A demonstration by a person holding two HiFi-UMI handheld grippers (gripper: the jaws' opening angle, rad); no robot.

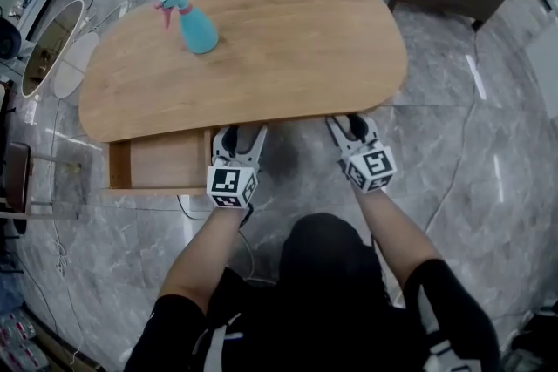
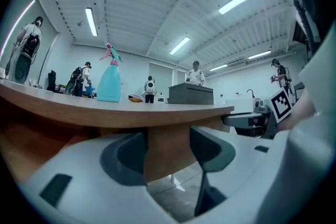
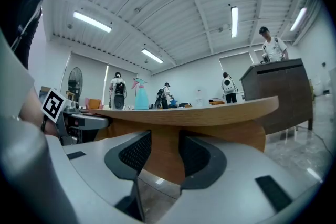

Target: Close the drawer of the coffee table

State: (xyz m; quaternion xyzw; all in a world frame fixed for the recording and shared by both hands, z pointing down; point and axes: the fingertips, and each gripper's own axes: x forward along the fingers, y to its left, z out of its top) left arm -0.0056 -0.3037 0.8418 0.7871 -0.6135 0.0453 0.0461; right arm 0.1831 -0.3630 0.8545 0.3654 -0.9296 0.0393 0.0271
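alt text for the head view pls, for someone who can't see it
Seen from above, a person holds the left gripper and right gripper at the near edge of an oval wooden coffee table, whose drawer stands pulled open at the left. A teal spray bottle stands on the tabletop; grey marble floor lies all around.

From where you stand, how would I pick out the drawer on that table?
Start at the big rounded wooden coffee table on the grey marble floor. Under its near edge, just left of the left tongs, a shallow wooden drawer sticks out. It is the only pulled-out box there; the teal spray bottle stands on top instead.
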